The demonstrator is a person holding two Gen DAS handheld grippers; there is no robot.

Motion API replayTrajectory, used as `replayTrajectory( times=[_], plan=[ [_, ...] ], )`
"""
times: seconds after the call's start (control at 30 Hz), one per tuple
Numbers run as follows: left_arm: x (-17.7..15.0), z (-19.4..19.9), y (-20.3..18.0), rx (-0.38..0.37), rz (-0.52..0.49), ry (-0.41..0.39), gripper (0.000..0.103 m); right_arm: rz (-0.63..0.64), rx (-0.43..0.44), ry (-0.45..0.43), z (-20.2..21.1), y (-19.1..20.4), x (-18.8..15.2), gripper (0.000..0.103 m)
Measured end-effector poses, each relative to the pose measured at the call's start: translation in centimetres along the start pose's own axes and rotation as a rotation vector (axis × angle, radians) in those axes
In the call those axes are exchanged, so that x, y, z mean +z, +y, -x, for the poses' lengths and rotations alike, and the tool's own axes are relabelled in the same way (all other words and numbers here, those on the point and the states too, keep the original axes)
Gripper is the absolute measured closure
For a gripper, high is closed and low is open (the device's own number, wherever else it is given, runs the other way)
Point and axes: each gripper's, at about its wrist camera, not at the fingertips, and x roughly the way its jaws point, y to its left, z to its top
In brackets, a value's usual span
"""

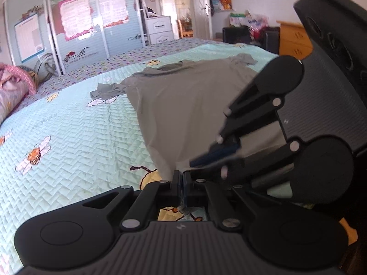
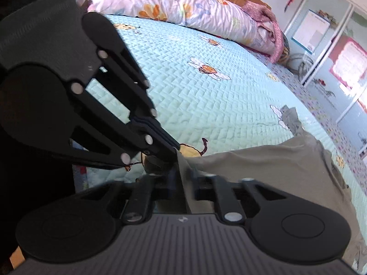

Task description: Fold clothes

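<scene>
Grey shirt (image 1: 183, 105) lies spread on the bed (image 1: 80, 137), sleeves crumpled at the far end. Left gripper (image 1: 181, 183) and right gripper (image 2: 183, 178) each have jaws clamped on the near hem, close together at one corner, probably pinching both layers so the edge lifts evenly for a fold

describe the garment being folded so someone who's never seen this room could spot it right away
Start at the big bed with the pale mint quilted cover printed with cartoon bees. Spread flat on it lies a plain grey T-shirt, its near hem pinched by both the left gripper and the right gripper. It is the only unpatterned fabric there, unlike the floral duvet rolled by the headboard.
</scene>
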Motion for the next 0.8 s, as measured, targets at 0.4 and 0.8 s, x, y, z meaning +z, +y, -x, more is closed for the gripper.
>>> replayTrajectory(
  times=[0.4,0.8],
  plan=[
    [-2.8,0.8,4.4,-0.061,0.338,-0.063,0.080,-0.336,-0.027,0.015,0.0,-4.1,-0.4,0.103],
    [-1.0,-2.1,1.2,-0.178,0.123,-0.031,0.074,-0.529,-0.074,0.053,0.4,-6.1,-3.3,0.102]
  ],
)
